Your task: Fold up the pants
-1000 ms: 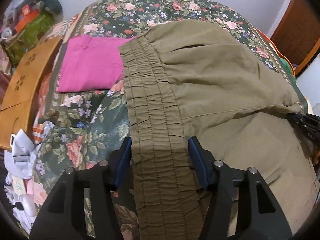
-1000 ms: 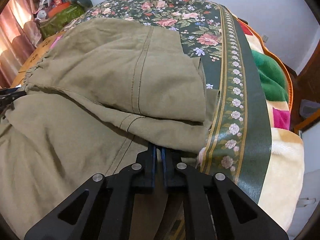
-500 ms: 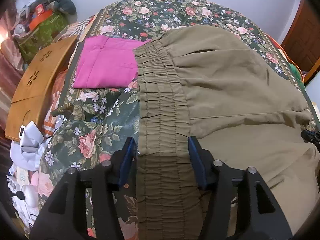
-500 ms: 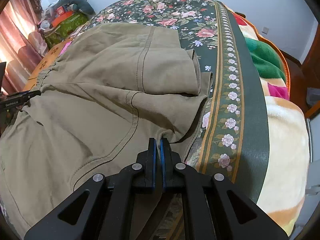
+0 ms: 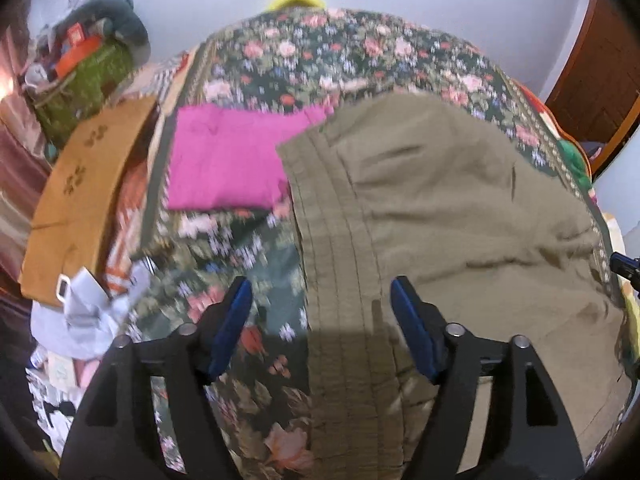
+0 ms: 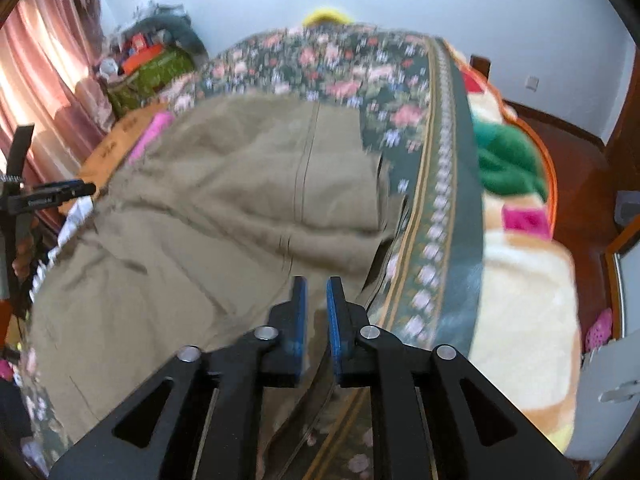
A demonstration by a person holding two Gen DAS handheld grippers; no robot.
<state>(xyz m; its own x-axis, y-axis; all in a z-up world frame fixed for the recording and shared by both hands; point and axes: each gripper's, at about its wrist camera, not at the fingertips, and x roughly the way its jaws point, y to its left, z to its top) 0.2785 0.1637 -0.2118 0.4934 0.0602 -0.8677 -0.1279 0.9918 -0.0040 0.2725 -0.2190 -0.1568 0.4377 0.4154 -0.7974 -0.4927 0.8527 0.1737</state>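
Olive pants (image 5: 460, 216) lie doubled over on the floral bedspread (image 5: 340, 52), one fold seemingly done and at least another likely left. The left tongs (image 5: 320, 320) are opening, wide apart over the elastic waistband (image 5: 340, 280); the right tongs (image 6: 316, 312) are parting too, empty. A pink folded cloth (image 5: 228, 160) (just beside the waistband) crowds that side.

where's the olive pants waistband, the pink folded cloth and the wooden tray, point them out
olive pants waistband (image 5: 340, 264), left wrist view, on the ribbed elastic band
pink folded cloth (image 5: 224, 160), left wrist view, middle of its top face
wooden tray (image 5: 80, 200), left wrist view, on its flat top
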